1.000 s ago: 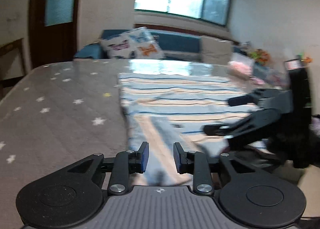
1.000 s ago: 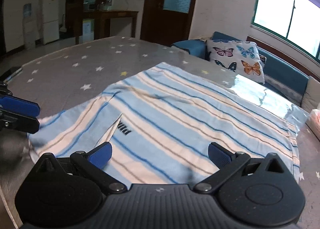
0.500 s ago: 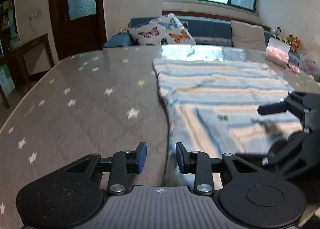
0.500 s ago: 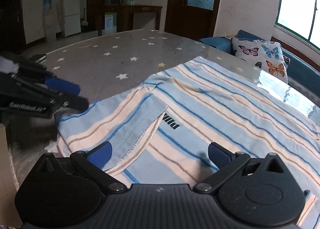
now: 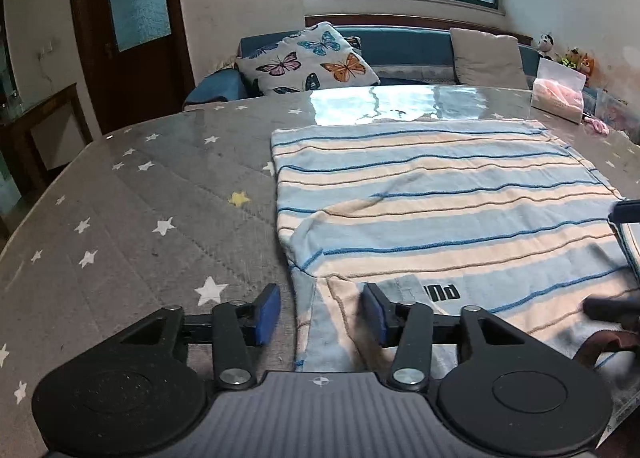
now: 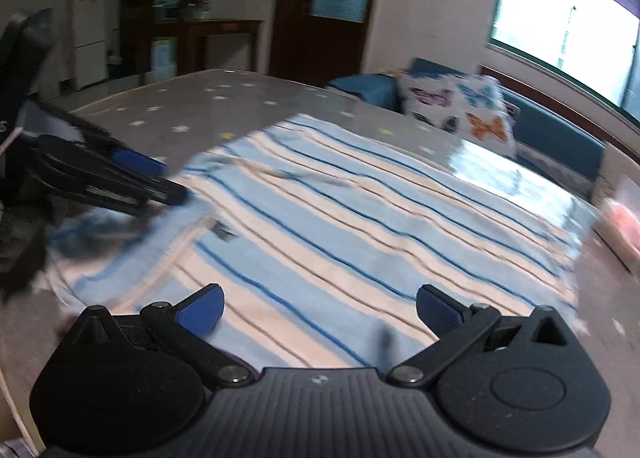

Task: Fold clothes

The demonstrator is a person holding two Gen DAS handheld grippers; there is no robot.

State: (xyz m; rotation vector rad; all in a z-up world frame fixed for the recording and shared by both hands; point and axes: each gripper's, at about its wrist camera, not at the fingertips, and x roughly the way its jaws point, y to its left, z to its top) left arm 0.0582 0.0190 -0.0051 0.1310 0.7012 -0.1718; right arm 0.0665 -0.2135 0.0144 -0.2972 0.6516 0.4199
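Note:
A light blue and cream striped garment [image 5: 440, 209] lies spread flat on the grey star-patterned table [image 5: 140, 217]. Its near left corner is folded over, with a small dark label showing. My left gripper [image 5: 320, 312] is open and empty, its jaws straddling the garment's near left edge. It also shows at the left of the right wrist view [image 6: 120, 177]. My right gripper [image 6: 320, 306] is open wide and empty, low over the garment [image 6: 360, 209] at its near right side. Its fingers [image 5: 624, 213] show at the right edge of the left wrist view.
A blue sofa [image 5: 400, 45] with a butterfly cushion [image 5: 308, 57] and a grey cushion stands behind the table. A clear box of pink things [image 5: 560, 93] sits at the table's far right. A dark wooden door [image 5: 132, 17] and cabinets [image 6: 180, 9] stand at the left.
The left gripper's jaws have opened wider and it has moved in over the garment's near left edge. The right gripper has swung rightward along the near side; its view is blurred.

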